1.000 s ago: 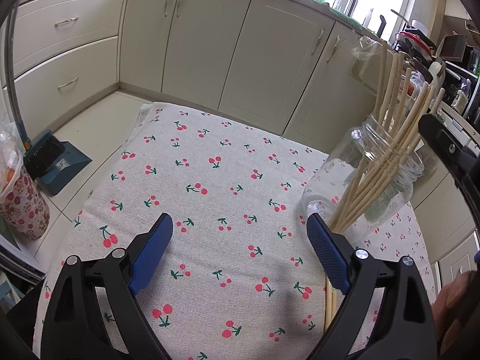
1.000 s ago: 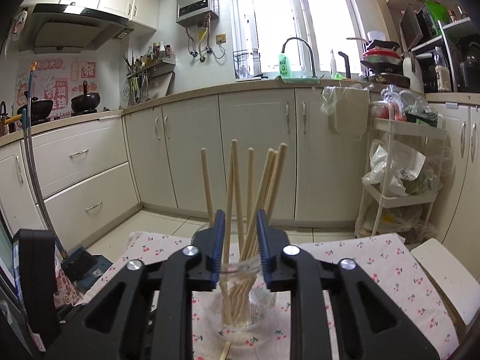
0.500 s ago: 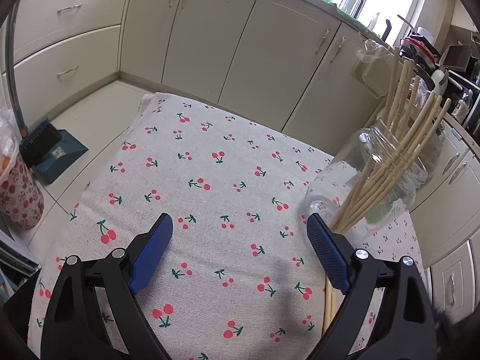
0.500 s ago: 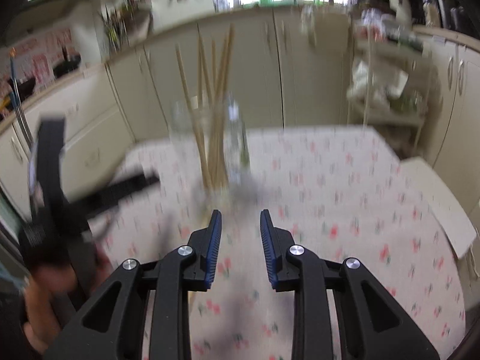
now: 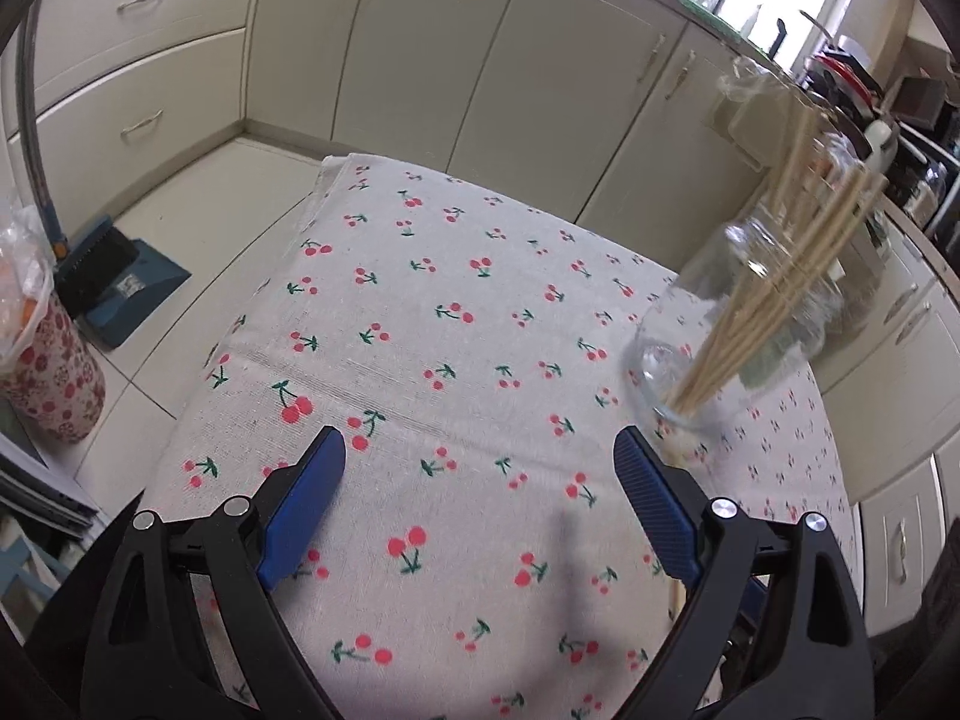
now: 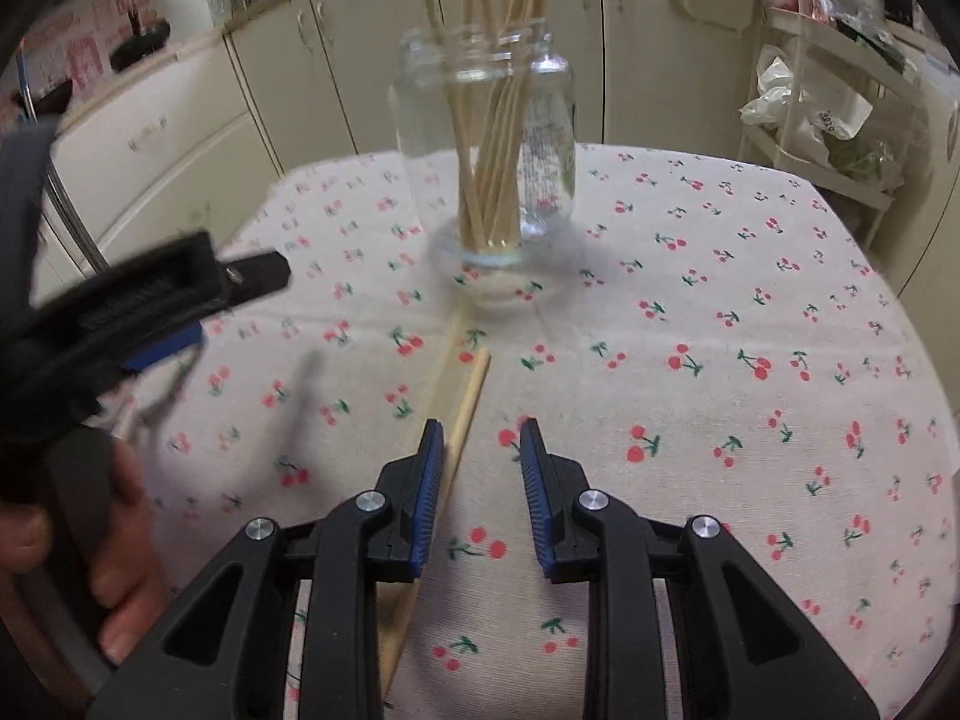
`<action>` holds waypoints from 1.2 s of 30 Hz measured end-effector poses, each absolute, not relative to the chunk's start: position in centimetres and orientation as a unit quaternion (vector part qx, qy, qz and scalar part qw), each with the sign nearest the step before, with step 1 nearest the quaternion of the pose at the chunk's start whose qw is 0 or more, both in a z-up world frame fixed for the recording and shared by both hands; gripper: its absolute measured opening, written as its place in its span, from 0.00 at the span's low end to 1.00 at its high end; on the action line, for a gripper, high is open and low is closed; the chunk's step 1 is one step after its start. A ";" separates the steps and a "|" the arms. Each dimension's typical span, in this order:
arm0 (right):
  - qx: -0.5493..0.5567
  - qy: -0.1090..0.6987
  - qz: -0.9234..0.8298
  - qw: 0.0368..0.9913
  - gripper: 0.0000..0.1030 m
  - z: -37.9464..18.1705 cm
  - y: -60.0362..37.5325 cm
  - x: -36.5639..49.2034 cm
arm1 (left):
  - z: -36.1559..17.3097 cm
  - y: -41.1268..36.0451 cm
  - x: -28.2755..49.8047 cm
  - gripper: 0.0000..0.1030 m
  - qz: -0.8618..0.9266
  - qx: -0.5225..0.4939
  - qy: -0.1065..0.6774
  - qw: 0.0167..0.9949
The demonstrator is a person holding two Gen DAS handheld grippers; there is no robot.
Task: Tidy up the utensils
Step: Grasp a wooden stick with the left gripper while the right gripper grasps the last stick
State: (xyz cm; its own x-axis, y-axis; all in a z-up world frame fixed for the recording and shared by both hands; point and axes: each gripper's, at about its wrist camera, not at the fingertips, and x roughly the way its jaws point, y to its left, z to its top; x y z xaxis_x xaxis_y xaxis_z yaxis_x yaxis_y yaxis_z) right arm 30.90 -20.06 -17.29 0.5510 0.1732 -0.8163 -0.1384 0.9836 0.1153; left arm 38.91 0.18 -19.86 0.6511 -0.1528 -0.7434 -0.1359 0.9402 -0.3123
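A clear glass jar (image 6: 486,138) stands upright on the cherry-print tablecloth (image 6: 720,360) and holds several wooden chopsticks (image 6: 498,114). Two loose chopsticks (image 6: 462,414) lie on the cloth in front of the jar, and their near ends run under my right gripper's left finger. My right gripper (image 6: 480,450) points down at the cloth, its jaws a narrow gap apart with nothing between them. My left gripper (image 5: 480,462) hangs wide open over bare cloth, with the jar (image 5: 750,324) off to its right. A hand (image 6: 120,570) holds the left tool at the right wrist view's left edge.
The table's far edge drops to a tiled floor in front of cream cabinets (image 5: 420,60). A blue dustpan with a brush (image 5: 114,276) and a floral bin (image 5: 48,372) stand on the floor at the left. A white wire rack with bags (image 6: 828,120) stands at the far right.
My right gripper has tipped down from the level of the jar's rim toward the cloth, and the loose chopsticks have come into its view. The left gripper has shifted slightly and stays wide open.
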 end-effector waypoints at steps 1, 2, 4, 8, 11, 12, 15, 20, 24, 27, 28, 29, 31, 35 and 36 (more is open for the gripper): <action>0.007 0.468 0.086 0.879 0.25 -17.2 -20.0 30.8 | -19.6 -0.1 38.8 0.85 -0.008 -0.167 0.417 0.893; -0.002 0.471 0.083 0.878 0.25 -17.2 -20.0 30.6 | -19.3 -0.5 38.7 0.85 -0.012 -0.161 0.417 0.894; -0.004 0.473 0.081 0.877 0.24 -17.1 -20.6 30.1 | -18.9 -1.6 38.5 0.85 -0.023 -0.143 0.418 0.897; 0.010 0.470 0.075 0.879 0.22 -17.1 -22.8 28.9 | -18.6 -5.0 38.6 0.85 -0.037 -0.074 0.430 0.899; 0.027 0.469 0.078 0.880 0.18 -17.0 -24.3 28.3 | -19.1 -7.2 39.1 0.85 -0.031 -0.018 0.435 0.900; 0.032 0.469 0.078 0.879 0.16 -17.0 -24.7 28.2 | -19.3 -7.8 39.3 0.85 -0.029 -0.004 0.437 0.899; 0.055 0.470 0.083 0.877 0.13 -17.1 -25.9 28.2 | -19.8 -8.7 39.8 0.79 -0.027 0.018 0.449 0.893; 0.056 0.470 0.100 0.875 0.12 -17.1 -25.9 28.4 | -20.5 -8.3 39.3 0.56 -0.038 0.024 0.466 0.883; 0.027 0.473 0.114 0.873 0.12 -17.2 -25.2 29.0 | -20.4 -8.3 39.4 0.53 -0.044 0.037 0.470 0.881; 0.026 0.477 0.117 0.871 0.12 -17.2 -25.1 29.5 | -20.1 -8.7 40.2 0.54 -0.032 0.040 0.469 0.882; 0.023 0.477 0.117 0.871 0.12 -17.2 -25.1 29.6 | -20.1 -8.8 40.6 0.54 -0.032 0.039 0.470 0.881; 0.022 0.477 0.118 0.871 0.12 -17.2 -25.1 29.7 | -20.1 -8.9 40.8 0.54 -0.032 0.038 0.470 0.881; 0.020 0.474 0.119 0.872 0.12 -17.3 -25.1 29.7 | -20.2 -9.3 41.2 0.45 -0.039 0.042 0.473 0.879; 0.020 0.471 0.120 0.874 0.12 -17.3 -25.2 29.6 | -20.0 -10.5 40.8 0.04 -0.068 0.058 0.471 0.878; 0.020 0.471 0.120 0.874 0.11 -17.3 -25.2 29.6 | -19.9 -10.6 40.6 0.04 -0.075 0.057 0.470 0.878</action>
State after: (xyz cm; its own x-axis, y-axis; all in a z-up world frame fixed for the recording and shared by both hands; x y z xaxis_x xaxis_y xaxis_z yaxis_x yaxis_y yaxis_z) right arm 29.61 -25.18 -17.30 0.5270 0.2287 -0.8185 -0.1910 0.9703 0.1482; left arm 40.59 -10.55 -19.89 0.5478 -0.0781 -0.8329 0.1844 0.9824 0.0292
